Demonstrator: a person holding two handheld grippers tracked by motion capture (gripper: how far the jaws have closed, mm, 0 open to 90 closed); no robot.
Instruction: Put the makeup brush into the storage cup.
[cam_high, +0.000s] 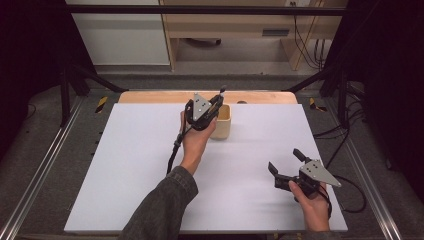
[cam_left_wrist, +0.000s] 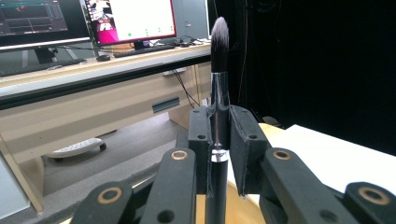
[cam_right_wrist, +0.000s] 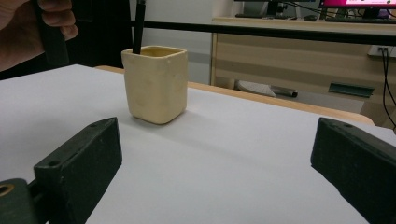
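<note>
The left gripper (cam_high: 212, 107) has its jaws clamped on a makeup brush (cam_left_wrist: 218, 93), held upright with the dark bristle tuft at the top and the black handle running down between the pads; in the right gripper view the lower end of the handle stands inside the cream cup (cam_right_wrist: 155, 84), against its left wall, so the brush appears to be going into the cup or coming out of it, and I cannot tell which; the cup stands near the far edge of the white surface (cam_high: 150, 165), just beside the left hand (cam_high: 194, 140); the right gripper (cam_high: 287, 167) rests low near the front right corner, well apart from the cup, its jaws spread wide with nothing between them; the brush looks light and stiff in the handle, with a glossy ferrule that could slip under a loose grip, so the hold on the shaft just below the ferrule seems sound, and the soft bristles are best left untouched; the cup looks ceramic, rigid and fairly heavy for its size, yet likely to tip or slide if the handle drags on its rim.
</note>
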